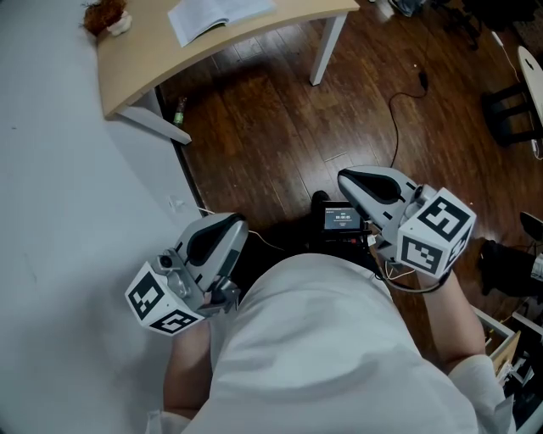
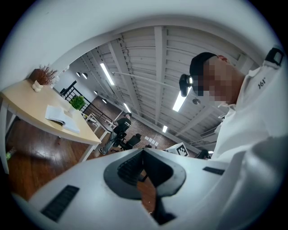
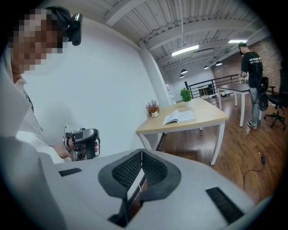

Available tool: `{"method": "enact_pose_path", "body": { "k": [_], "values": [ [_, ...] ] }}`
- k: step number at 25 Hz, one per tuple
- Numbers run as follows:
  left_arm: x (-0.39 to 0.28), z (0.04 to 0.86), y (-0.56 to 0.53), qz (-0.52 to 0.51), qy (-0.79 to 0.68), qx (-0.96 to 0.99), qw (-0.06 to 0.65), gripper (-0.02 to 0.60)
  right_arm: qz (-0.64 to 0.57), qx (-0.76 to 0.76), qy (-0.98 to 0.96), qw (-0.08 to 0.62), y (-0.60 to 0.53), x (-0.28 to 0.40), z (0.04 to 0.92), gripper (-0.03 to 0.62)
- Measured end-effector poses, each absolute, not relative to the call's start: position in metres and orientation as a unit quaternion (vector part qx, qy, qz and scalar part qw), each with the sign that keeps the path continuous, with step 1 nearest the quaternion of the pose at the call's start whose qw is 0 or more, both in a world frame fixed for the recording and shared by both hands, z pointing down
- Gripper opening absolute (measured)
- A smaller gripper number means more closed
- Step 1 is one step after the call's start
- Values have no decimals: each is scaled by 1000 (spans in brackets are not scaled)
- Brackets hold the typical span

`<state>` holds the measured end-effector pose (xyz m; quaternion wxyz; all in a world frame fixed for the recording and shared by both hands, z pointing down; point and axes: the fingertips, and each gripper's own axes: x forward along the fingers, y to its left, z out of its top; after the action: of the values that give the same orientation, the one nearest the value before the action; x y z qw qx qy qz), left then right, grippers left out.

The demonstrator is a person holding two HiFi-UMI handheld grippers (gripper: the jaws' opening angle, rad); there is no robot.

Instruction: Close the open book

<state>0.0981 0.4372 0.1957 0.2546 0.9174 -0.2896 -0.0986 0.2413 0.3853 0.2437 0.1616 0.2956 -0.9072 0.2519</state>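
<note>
Two grippers, left (image 1: 238,227) and right (image 1: 346,180), are hanging at the person's waist in the head view, well apart from the open book (image 1: 216,17) lying on the bench (image 1: 161,63), approach seemingly unbegun; the left gripper view, then the right gripper view, are showing clenched, empty jaws.

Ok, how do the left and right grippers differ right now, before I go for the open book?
The left gripper sits by the white wall; the right gripper is over the wood floor. The right gripper faces the open book nearly head-on; the left gripper sees it far to its view's left. Shared: fingers shut, empty, both short of the table.
</note>
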Motion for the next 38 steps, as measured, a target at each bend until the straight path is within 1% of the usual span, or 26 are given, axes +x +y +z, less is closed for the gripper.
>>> {"method": "enact_pose_path", "body": {
  "k": [8, 14, 23, 30, 38],
  "values": [
    [104, 202, 414, -93, -304, 914, 252, -3, 255, 277, -913, 158, 356, 240, 256, 3],
    [95, 202, 363, -91, -334, 904, 252, -3, 262, 245, -920, 158, 297, 224, 261, 3],
    [100, 208, 277, -92, -381, 883, 260, -3, 264, 193, -930, 170, 196, 216, 270, 3],
    [109, 202, 214, -93, -413, 867, 264, -3, 262, 167, -934, 178, 132, 225, 266, 3],
    [124, 190, 162, -95, -440, 855, 256, -3, 265, 153, -936, 176, 83, 244, 265, 3]
  ]
}}
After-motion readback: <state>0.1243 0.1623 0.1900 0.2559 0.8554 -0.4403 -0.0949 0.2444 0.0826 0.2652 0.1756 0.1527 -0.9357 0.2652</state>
